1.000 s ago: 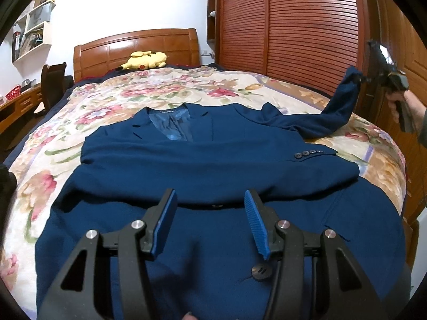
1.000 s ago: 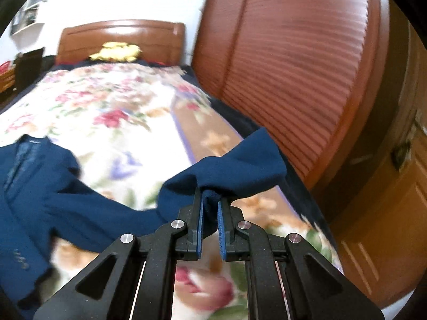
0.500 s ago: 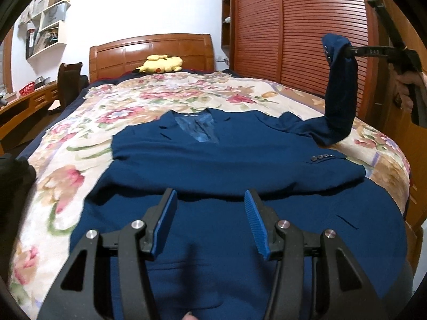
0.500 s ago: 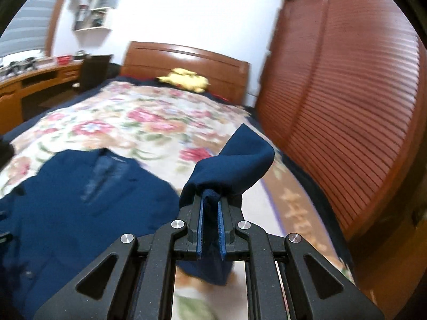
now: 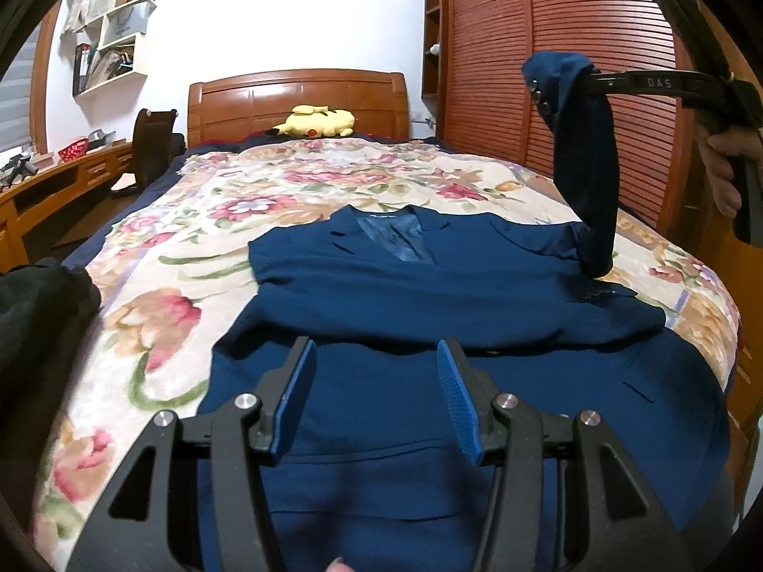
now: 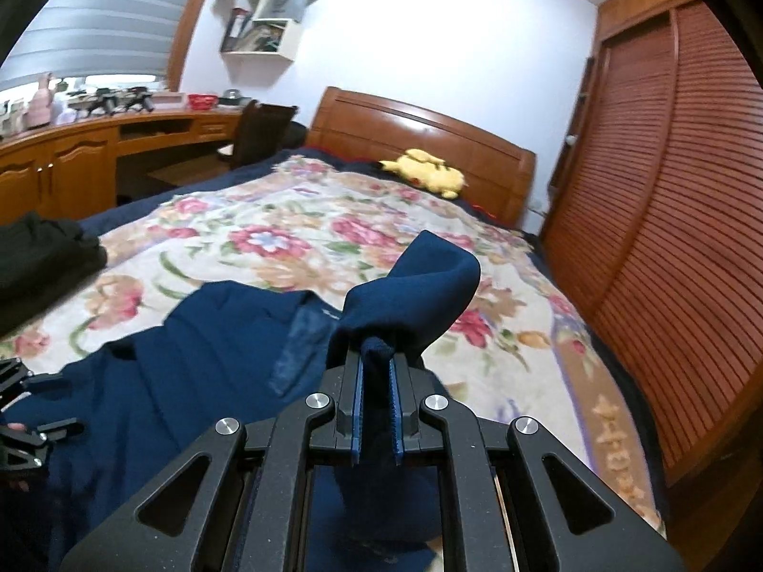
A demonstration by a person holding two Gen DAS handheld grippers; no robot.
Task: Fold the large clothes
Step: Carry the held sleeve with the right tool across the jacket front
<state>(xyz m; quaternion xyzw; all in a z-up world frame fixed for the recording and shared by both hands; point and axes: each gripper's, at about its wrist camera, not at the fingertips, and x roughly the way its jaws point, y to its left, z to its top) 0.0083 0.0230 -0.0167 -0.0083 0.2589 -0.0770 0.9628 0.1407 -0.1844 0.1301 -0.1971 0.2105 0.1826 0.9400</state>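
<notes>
A navy blue suit jacket (image 5: pixel 453 295) lies face up on the floral bedspread (image 5: pixel 200 257), one sleeve folded across its chest. My left gripper (image 5: pixel 376 372) is open and empty, hovering above the jacket's lower front. My right gripper (image 6: pixel 375 372) is shut on the cuff of the other sleeve (image 6: pixel 410 295). In the left wrist view that sleeve (image 5: pixel 584 157) hangs lifted high above the jacket's right shoulder, held by the right gripper (image 5: pixel 591 81). The jacket also shows in the right wrist view (image 6: pixel 190 362), below and left of the gripper.
A yellow plush toy (image 5: pixel 317 121) lies by the wooden headboard (image 5: pixel 295 100). Slatted wardrobe doors (image 5: pixel 572 47) run along the bed's right side. A dark folded garment (image 6: pixel 43 257) lies at the bed's left edge. A desk (image 6: pixel 95 143) and chair (image 6: pixel 260 133) stand at left.
My right gripper has lifted the sleeve cuff up and swung it leftward over the jacket. The left gripper stayed open above the jacket's lower front.
</notes>
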